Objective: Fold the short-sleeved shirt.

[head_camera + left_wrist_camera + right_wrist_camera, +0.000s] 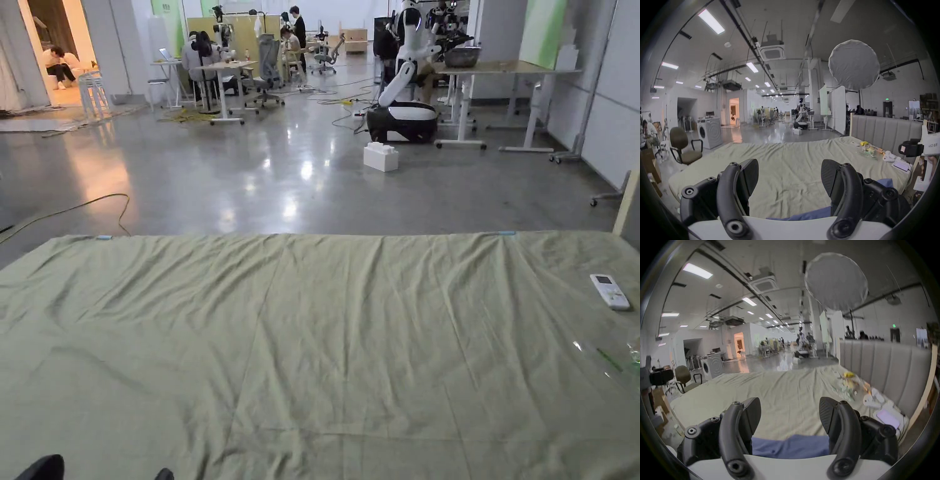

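Bed (312, 350): covered by a wrinkled green sheet, its far edge facing the open floor.
Left gripper (789, 177): jaws spread apart, nothing between them, held over the bed's near edge.
Shirt (791, 447): blue cloth lying at the near edge of the bed, just under both grippers; also seen in the left gripper view (802, 215).
Right gripper (790, 415): jaws spread apart, gripping nothing, above the shirt.
Remote (610, 291): white, near the bed's right edge.
Headboard (883, 129): grey, padded, along the right edge.
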The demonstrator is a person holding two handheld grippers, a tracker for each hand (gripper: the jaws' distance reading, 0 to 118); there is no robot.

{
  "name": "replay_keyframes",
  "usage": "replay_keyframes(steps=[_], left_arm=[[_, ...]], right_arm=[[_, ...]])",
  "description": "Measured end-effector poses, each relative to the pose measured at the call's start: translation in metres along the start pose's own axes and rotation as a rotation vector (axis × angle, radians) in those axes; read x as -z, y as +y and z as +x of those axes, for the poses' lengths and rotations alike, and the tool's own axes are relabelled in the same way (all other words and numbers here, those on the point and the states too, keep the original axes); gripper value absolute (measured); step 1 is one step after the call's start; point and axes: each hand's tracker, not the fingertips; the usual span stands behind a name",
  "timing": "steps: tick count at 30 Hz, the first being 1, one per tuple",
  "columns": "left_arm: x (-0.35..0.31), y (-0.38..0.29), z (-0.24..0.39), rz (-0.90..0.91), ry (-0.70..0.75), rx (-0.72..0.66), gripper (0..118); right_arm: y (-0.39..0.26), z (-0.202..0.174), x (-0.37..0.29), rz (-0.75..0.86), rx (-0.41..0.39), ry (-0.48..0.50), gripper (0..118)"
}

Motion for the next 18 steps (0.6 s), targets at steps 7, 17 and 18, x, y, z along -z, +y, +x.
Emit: replay_keyframes(steps=[7, 17, 18], left_arm=[[-0.006, 0.007, 0.006, 0.006, -0.090, 0.013, 6], [-0.003, 0.000, -0.004, -0.043, -0.089, -0.049, 1], [-0.003, 0.000, -0.006, -0.042, -0.090, -0.055, 1]], right_arm=[[0.014, -0.018, -0.001, 0.032, 0.010, 0.104, 3], [0.007, -0.009, -0.001, -0.024, 0.016, 0.086, 0], [0.006, -0.008, -0.001, -0.023, 0.020, 0.083, 0]])
